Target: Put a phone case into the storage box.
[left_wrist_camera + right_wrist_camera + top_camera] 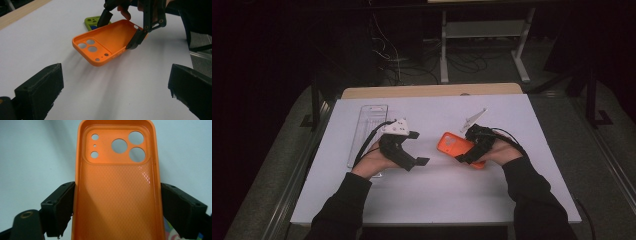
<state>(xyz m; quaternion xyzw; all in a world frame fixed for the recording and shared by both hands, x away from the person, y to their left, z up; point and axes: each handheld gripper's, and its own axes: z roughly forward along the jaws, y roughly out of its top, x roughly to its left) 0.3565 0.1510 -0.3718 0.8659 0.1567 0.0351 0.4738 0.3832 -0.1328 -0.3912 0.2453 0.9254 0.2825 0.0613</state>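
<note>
Right gripper (470,150), right of centre in the high view, clamped across the long edges of an orange soft-plastic phone case with round camera cut-outs (452,145). In the right gripper view, case (117,195) running up the middle of the frame, hollow side facing the camera, cut-outs at the top, one black jaw pressed against each side wall. Case lifted and tilted above the white table sheet (437,195), camera-hole end toward frame centre, seen likewise at upper centre of the left gripper view (105,42). Right hand (499,152) wrapped round the gripper body from the right, dark-sleeved forearm rising from the lower right corner, wrist bent inward toward frame centre.

Left gripper (418,148), left of centre in the high view, jaws spread wide with nothing between them, pointing right toward the case and well apart from it. Left hand (374,161) gripping from behind, forearm rising from the lower left. Bare sheet between the two black jaws along the bottom of the left gripper view.

Green phone case (93,22) flat on the sheet just behind the orange one. Clear plastic tray (368,131) beside the left hand at left.
</note>
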